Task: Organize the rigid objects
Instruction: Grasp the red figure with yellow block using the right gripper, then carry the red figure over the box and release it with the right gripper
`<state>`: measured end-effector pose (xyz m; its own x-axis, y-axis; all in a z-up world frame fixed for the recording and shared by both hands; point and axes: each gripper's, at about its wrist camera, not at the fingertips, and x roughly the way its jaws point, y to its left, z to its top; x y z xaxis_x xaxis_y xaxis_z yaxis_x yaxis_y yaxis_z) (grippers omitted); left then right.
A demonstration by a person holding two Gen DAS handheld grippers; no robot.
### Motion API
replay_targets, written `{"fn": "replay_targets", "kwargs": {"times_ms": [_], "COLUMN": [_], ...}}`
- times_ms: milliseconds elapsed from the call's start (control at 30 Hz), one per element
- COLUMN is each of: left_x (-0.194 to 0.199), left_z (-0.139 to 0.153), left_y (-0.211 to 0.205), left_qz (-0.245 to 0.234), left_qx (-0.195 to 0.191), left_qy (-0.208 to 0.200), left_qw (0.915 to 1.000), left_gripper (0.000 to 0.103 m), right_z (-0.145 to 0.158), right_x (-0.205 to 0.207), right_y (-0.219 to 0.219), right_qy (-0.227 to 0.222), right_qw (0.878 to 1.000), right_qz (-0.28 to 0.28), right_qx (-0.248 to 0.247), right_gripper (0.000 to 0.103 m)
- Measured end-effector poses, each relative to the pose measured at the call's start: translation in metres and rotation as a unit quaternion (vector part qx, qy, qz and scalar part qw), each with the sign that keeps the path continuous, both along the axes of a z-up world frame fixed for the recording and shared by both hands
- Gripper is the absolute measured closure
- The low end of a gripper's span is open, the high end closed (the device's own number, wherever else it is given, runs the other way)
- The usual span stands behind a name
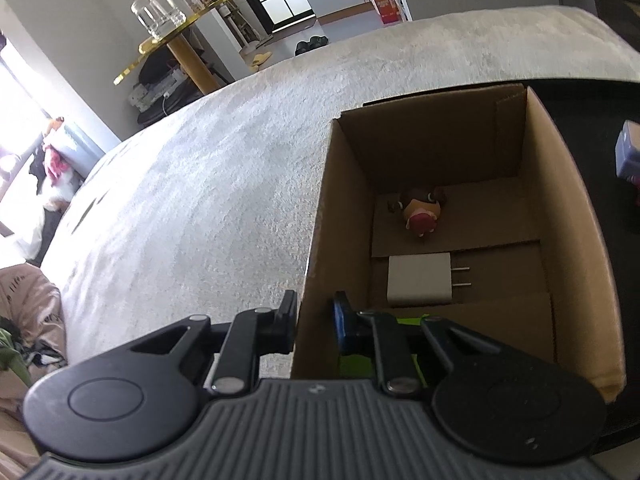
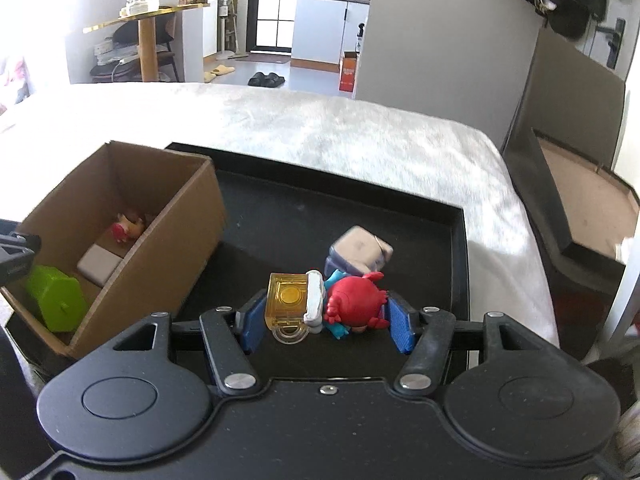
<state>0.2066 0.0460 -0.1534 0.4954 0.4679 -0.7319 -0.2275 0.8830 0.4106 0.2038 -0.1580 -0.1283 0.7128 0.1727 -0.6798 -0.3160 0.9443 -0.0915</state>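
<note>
A cardboard box [image 1: 560, 208] [image 2: 176, 240] stands on a black tray [image 2: 360, 208]. Inside lie a small figurine [image 1: 420, 212] [image 2: 126, 226], a white charger plug [image 1: 420, 278] [image 2: 100, 264] and a green hexagonal block [image 2: 58, 300] [image 1: 348, 360]. My left gripper [image 1: 316, 316] is shut on the box's left wall, one finger inside and one outside. My right gripper [image 2: 326, 318] is open around a red and yellow toy figure [image 2: 328, 300] lying on the tray. A grey-purple cube toy [image 2: 358, 254] [image 1: 628, 152] sits just behind it.
The tray rests on a white fuzzy bed cover [image 2: 360, 132] [image 1: 200, 200]. A gold side table with glass jars [image 2: 144, 8] [image 1: 168, 32] stands beyond the bed. A dark board [image 2: 568, 120] leans at the right.
</note>
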Motion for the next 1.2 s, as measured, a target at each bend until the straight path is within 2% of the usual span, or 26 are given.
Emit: {"fn": "replay_targets", "kwargs": {"times_ms": [700,1100,1200], "left_x": [-0.01,-0.017,-0.018], "left_z": [0.009,0.01,0.009], "left_y": [0.028,0.047,0.049], "left_qz": [0.015,0.023,0.021], "left_qx": [-0.099,-0.157,-0.161], "left_qy": [-0.041,-0.063,-0.066], "left_qw": [0.9941,0.9854,0.9846], "left_gripper": [0.089,0.089,0.089], "right_z": [0.045,0.042,0.042], "right_x": [-0.002,0.002,0.004], "right_y": [0.081,0.13,0.139], "right_qy": [-0.028,-0.025,-0.023], "right_qw": [0.997,0.992,0.991], "right_qz": [0.057,0.102,0.108], "right_qx": [-0.042,-0.071,-0.078], "right_gripper": [0.044,0.044,0.044]}}
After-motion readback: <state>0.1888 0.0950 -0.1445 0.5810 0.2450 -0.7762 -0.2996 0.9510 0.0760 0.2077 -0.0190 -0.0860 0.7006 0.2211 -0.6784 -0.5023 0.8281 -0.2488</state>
